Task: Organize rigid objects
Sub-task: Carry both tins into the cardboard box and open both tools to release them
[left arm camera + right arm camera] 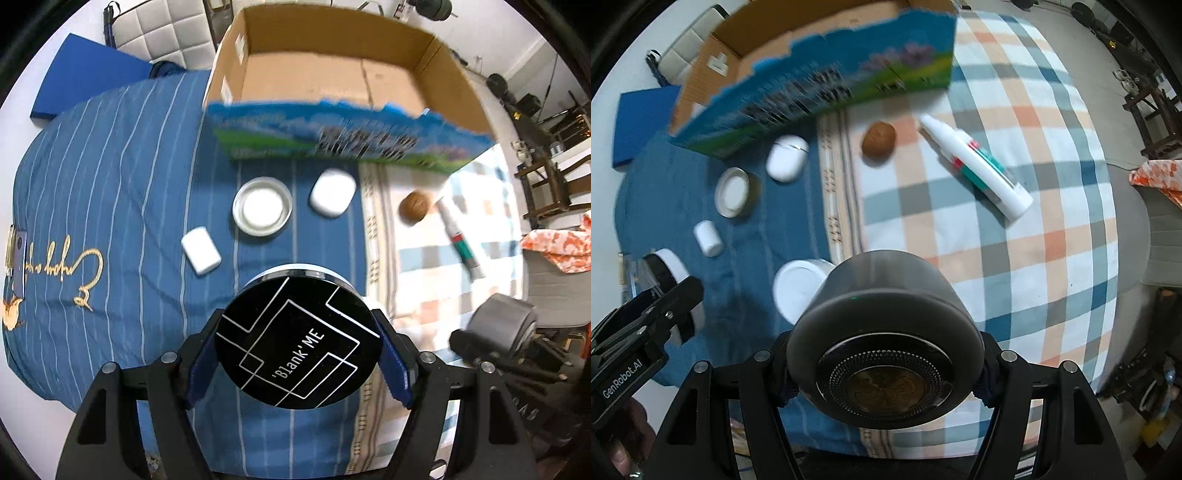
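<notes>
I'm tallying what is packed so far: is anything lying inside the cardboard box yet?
No: in the left wrist view the cardboard box shows only bare brown floor, though its near edge is hidden behind the printed front wall.

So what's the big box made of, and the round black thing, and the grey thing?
The big box looks like brown cardboard: matt, with a torn printed front. The round black tin, held by the left gripper, seems glossy plastic or metal; its lid shines. The grey cylinder in the right gripper looks like dull brushed metal, possibly plastic.
</notes>
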`<action>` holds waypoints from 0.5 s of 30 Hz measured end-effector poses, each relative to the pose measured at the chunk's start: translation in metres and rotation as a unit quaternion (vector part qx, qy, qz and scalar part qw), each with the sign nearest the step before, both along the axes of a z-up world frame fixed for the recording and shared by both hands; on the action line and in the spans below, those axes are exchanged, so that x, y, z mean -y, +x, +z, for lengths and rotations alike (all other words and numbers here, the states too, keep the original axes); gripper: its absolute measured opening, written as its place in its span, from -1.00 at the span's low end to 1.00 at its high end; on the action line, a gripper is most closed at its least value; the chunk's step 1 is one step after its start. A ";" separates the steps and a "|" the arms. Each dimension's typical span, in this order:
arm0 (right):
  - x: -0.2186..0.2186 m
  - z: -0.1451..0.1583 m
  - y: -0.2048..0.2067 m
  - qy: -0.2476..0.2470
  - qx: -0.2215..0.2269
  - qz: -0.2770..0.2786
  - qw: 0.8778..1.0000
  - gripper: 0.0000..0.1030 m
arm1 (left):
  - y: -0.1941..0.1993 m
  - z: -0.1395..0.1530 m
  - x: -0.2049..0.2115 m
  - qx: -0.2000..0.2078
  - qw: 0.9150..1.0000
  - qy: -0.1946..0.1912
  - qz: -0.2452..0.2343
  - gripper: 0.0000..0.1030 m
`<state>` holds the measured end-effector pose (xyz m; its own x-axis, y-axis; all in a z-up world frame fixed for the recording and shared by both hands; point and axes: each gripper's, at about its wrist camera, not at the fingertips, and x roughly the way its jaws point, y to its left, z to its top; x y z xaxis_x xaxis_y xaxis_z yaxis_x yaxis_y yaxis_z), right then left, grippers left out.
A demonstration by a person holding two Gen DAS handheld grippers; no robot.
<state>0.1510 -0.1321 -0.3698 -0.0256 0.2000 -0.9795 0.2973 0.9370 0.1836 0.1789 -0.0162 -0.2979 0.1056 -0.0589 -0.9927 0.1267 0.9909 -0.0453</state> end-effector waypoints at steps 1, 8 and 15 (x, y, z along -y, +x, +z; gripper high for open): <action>-0.001 0.006 0.002 0.007 0.005 0.003 1.000 0.41 | 0.006 0.008 0.006 0.002 1.000 -0.005 0.000 0.43; 0.032 0.059 0.069 0.033 0.031 0.034 0.998 0.41 | 0.051 0.048 0.019 0.019 0.999 -0.043 0.006 0.43; 0.059 0.106 0.181 0.042 0.068 0.055 0.995 0.41 | 0.129 0.097 0.037 0.055 0.996 -0.074 0.001 0.43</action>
